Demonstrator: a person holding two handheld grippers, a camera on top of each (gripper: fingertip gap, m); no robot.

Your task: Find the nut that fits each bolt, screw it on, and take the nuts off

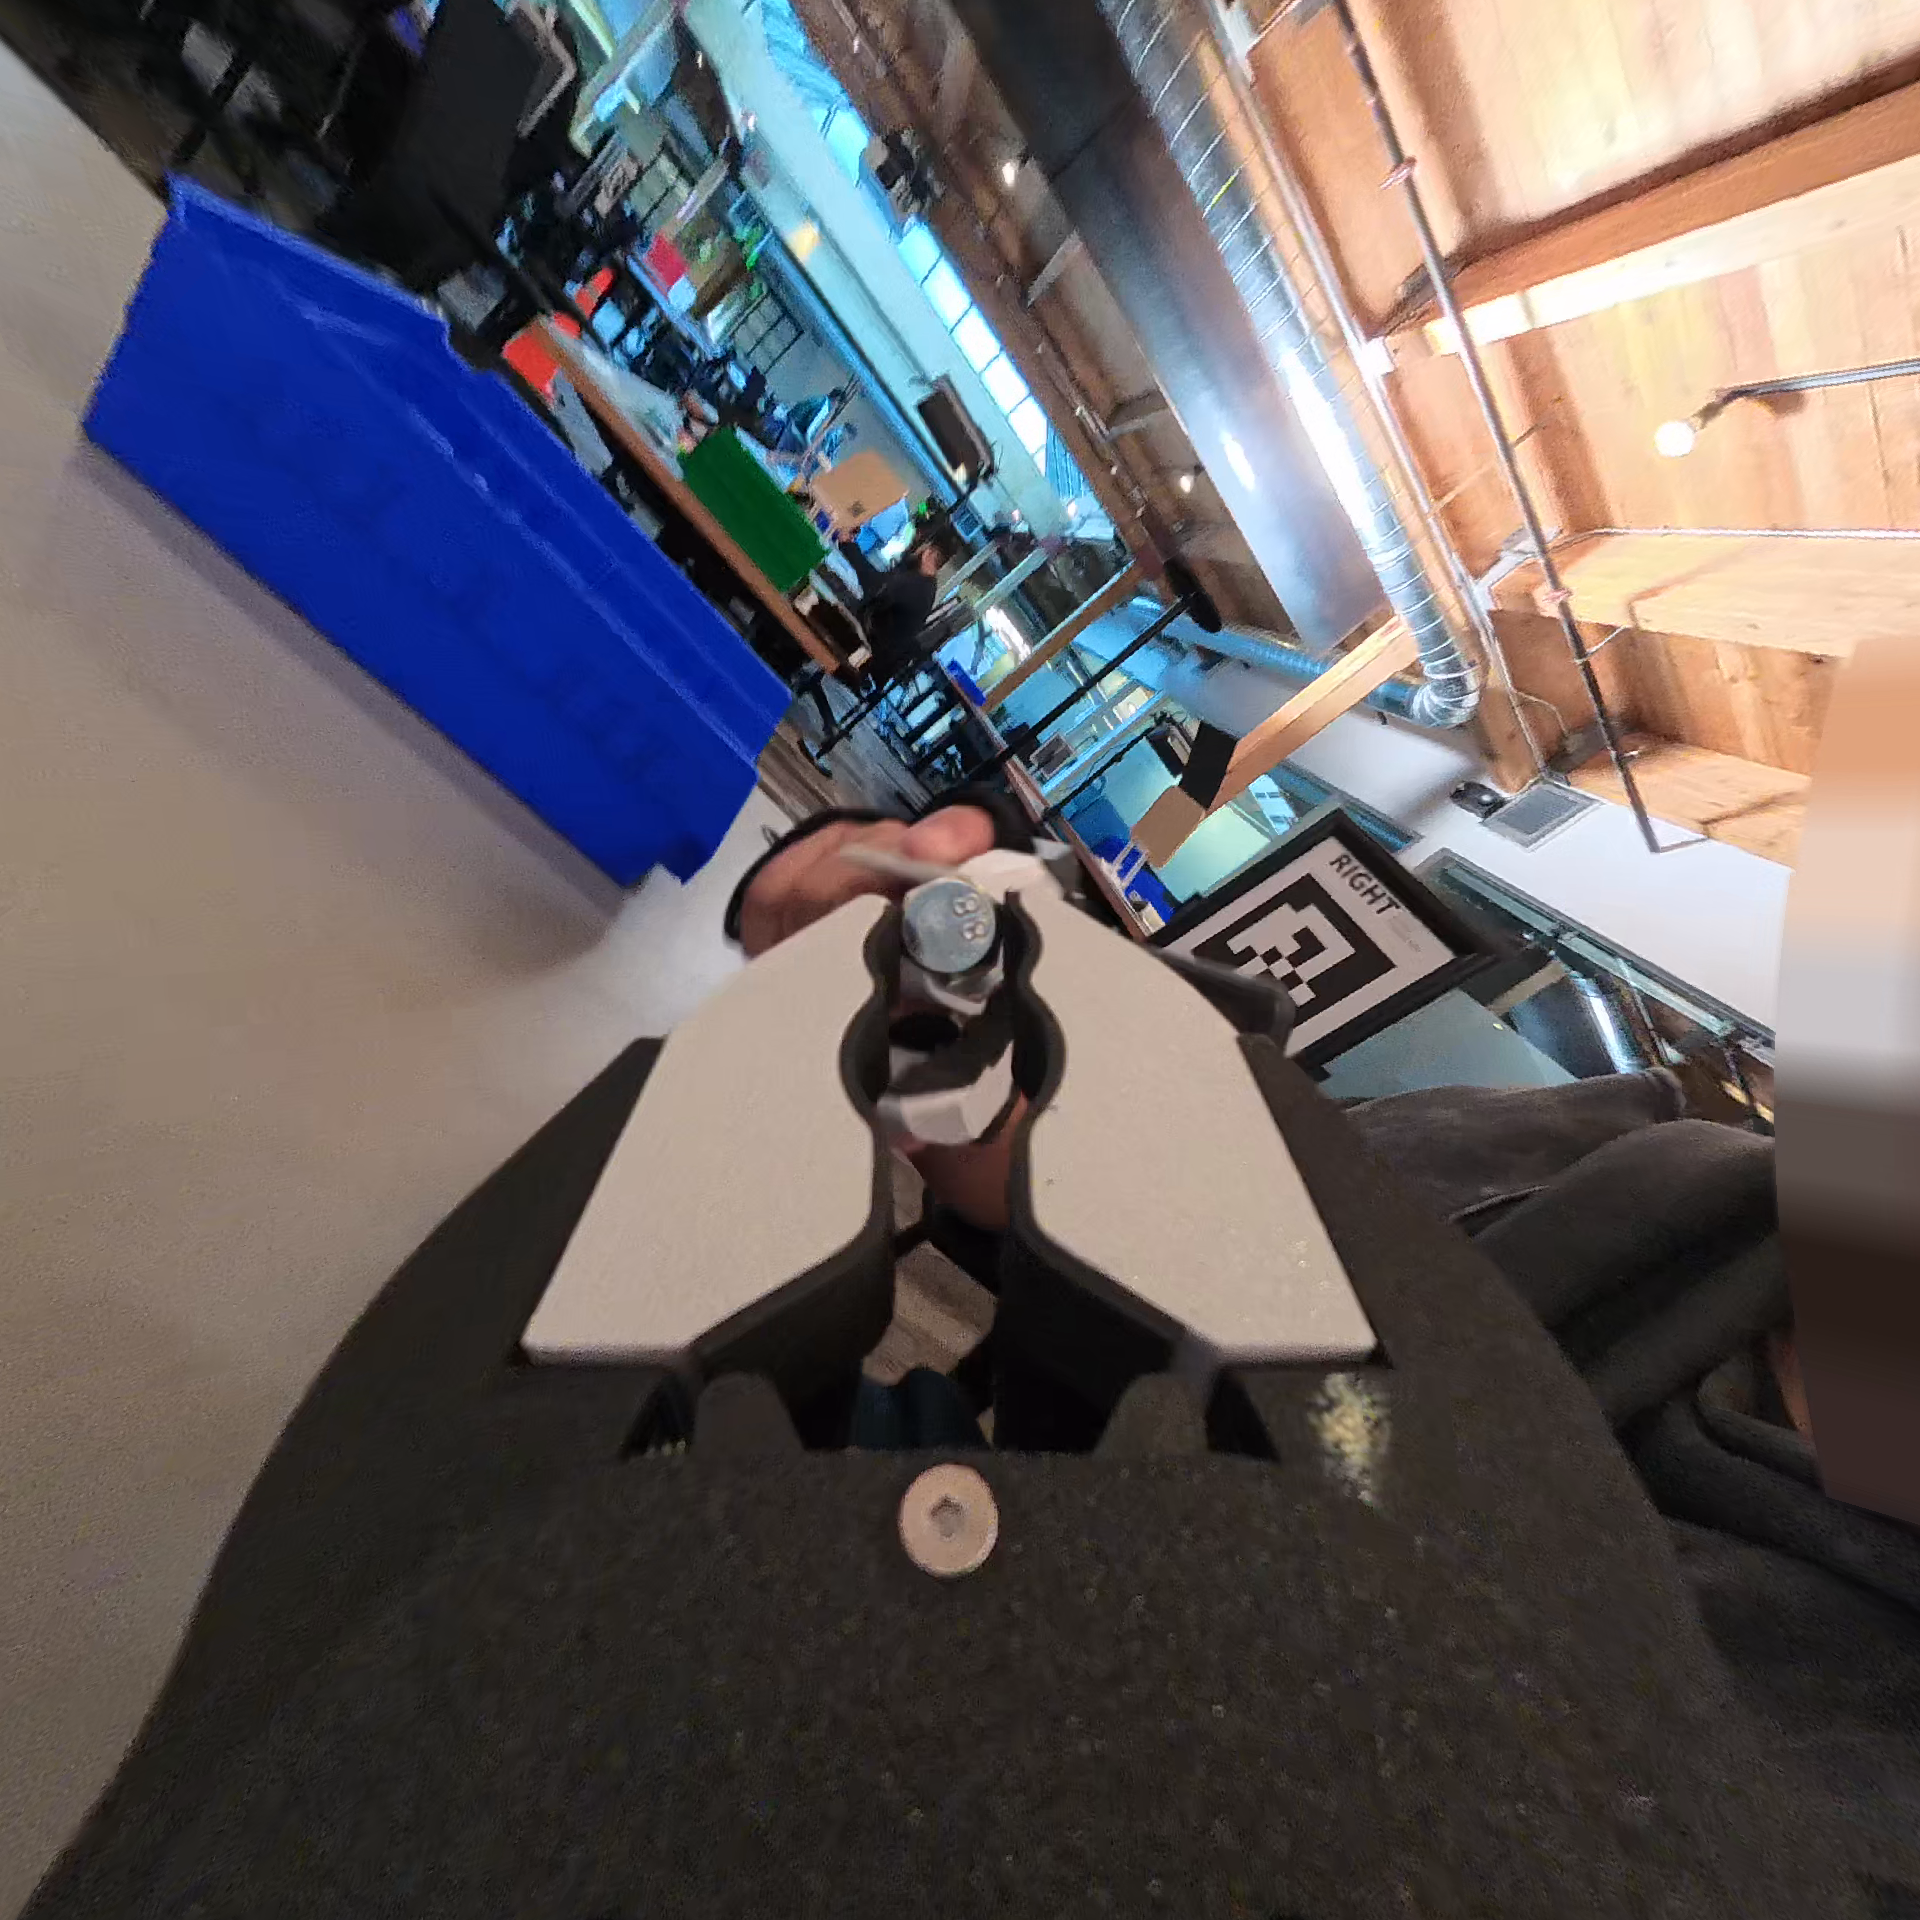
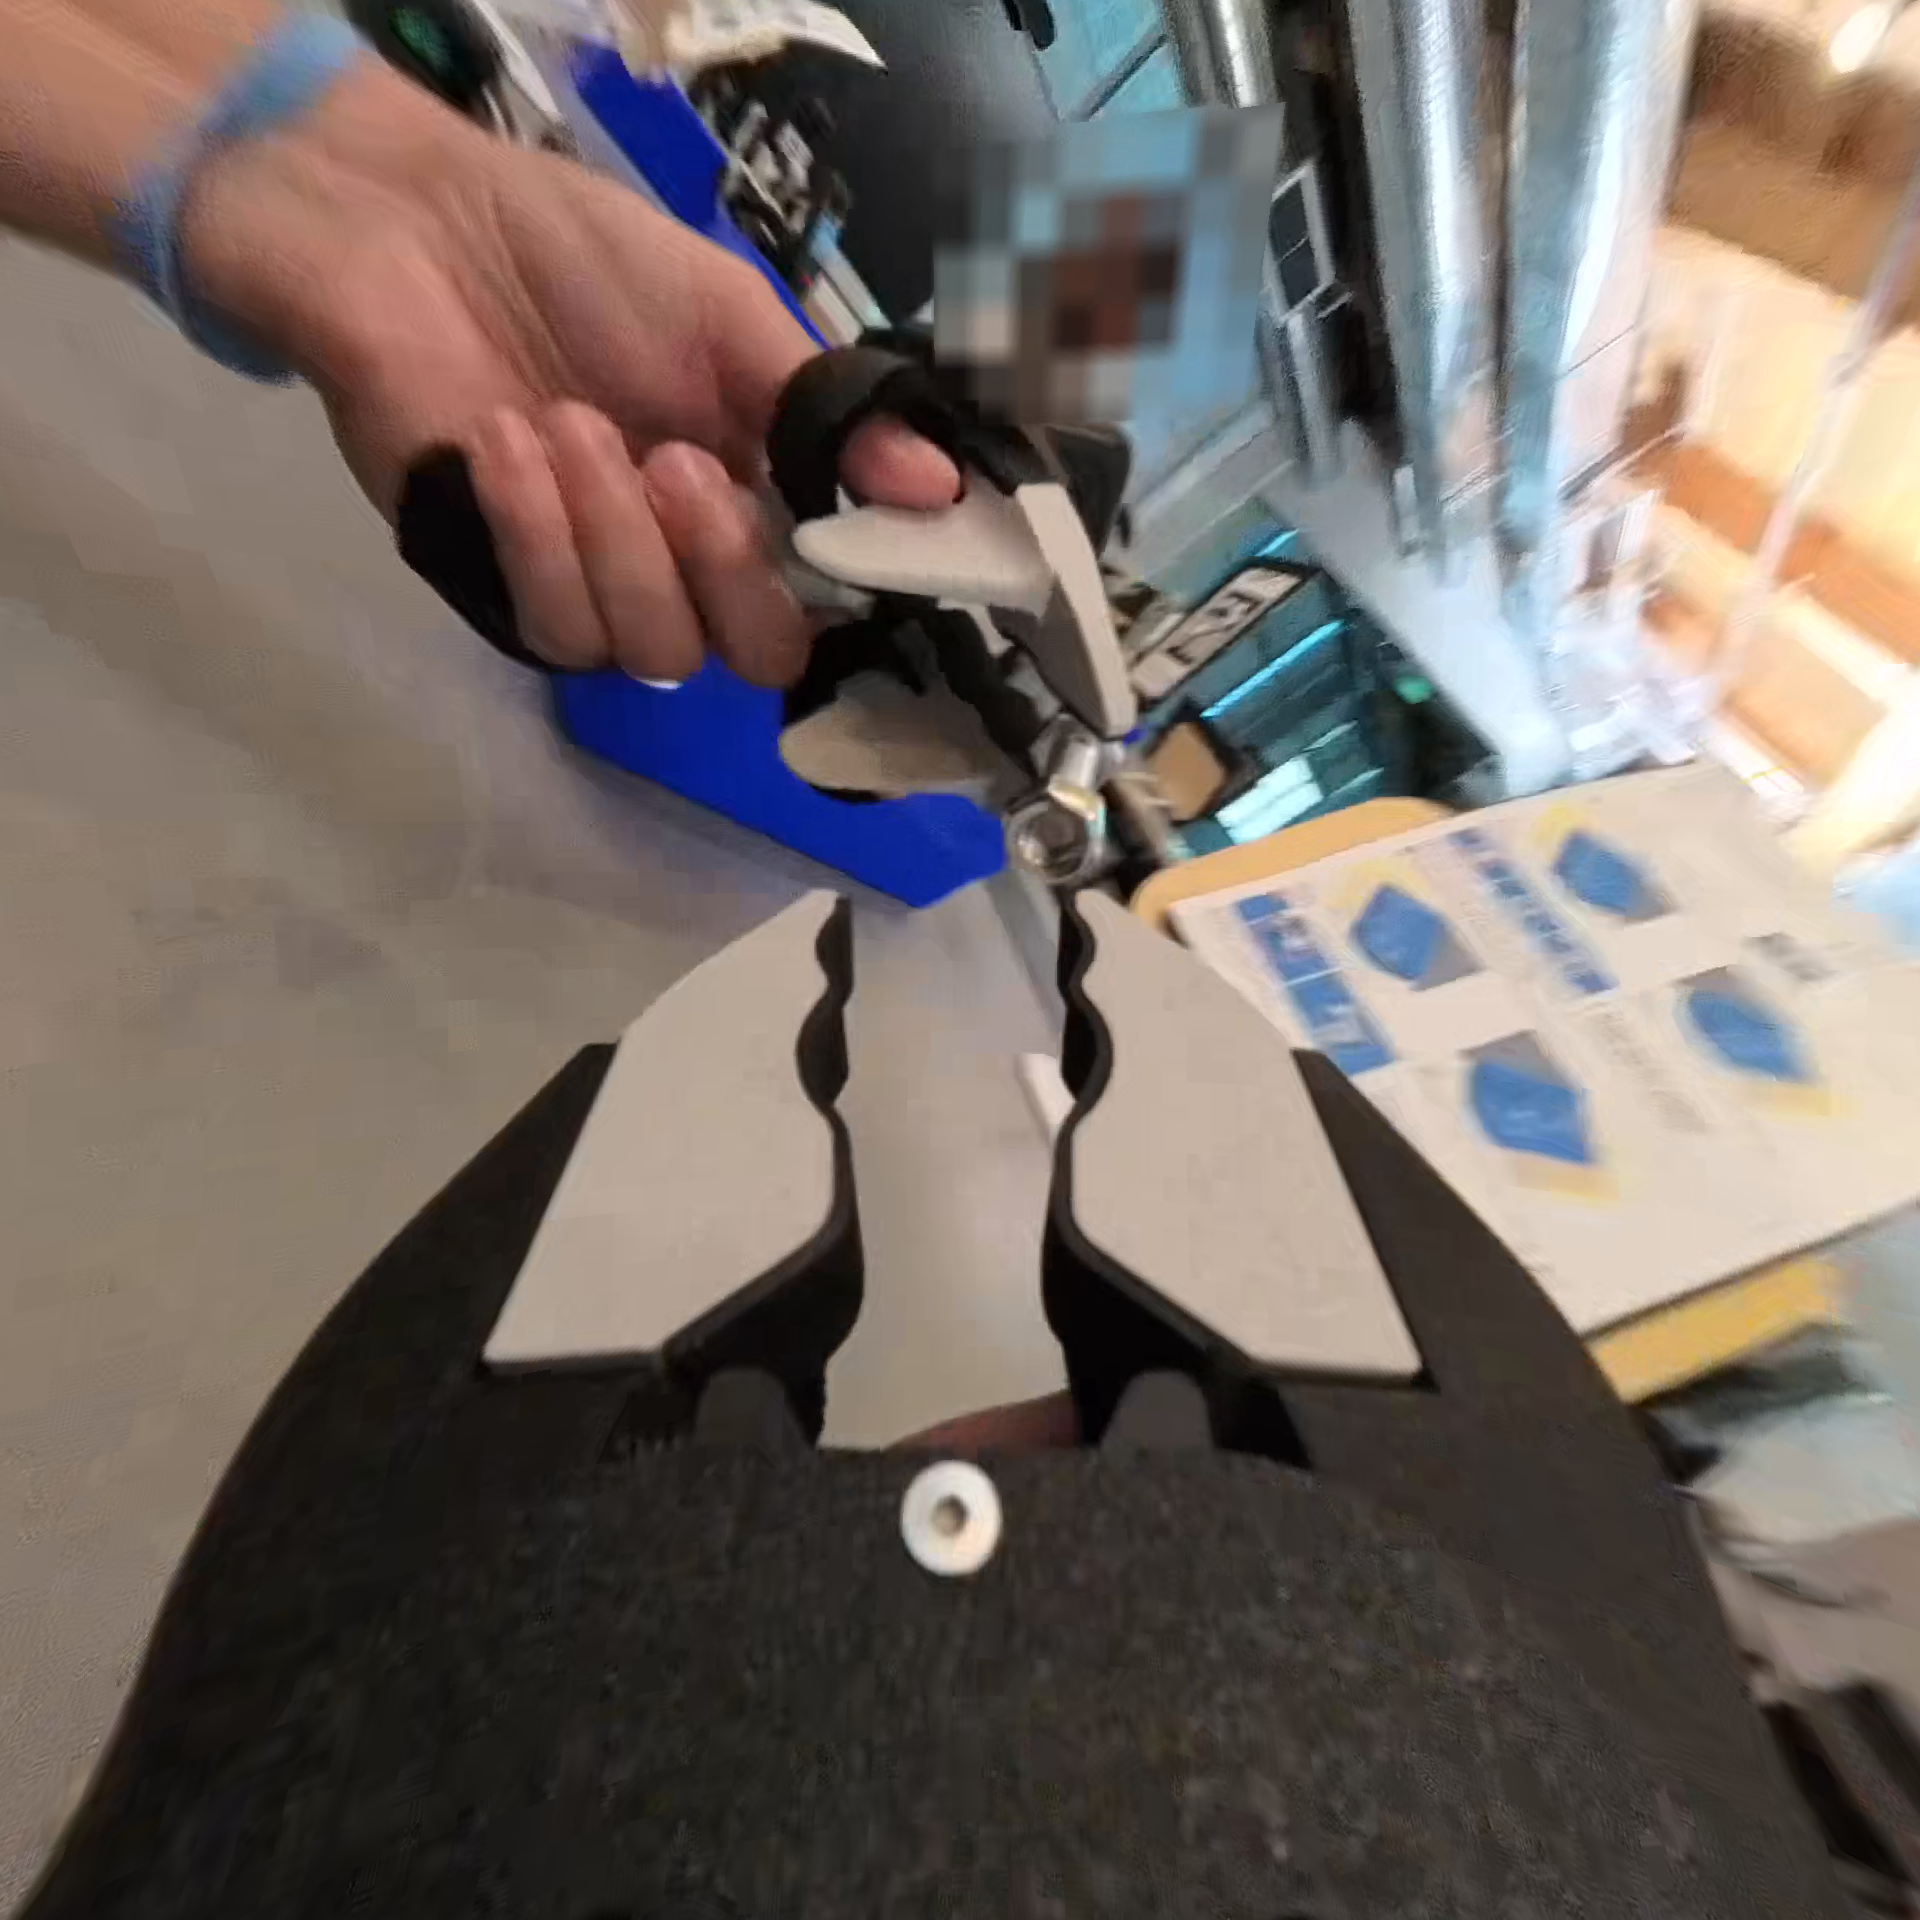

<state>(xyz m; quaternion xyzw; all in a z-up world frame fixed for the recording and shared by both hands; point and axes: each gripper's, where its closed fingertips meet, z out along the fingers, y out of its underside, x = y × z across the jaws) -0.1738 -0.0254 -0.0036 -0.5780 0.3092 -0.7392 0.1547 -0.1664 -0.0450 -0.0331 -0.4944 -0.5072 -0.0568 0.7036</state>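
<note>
The left hand-held gripper (image 1: pixel 951 961) clamps the bolt (image 1: pixel 943 925), shank pointing toward the empty, half-open right hand-held gripper (image 2: pixel 956 914), nut (image 2: pixel 1051 831) just ahead.

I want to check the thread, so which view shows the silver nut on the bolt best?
The right wrist view: the silver hexagonal metal nut faces the camera, though blurred. In the left wrist view only the silver steel bolt head is clear, held in the left gripper.
</note>
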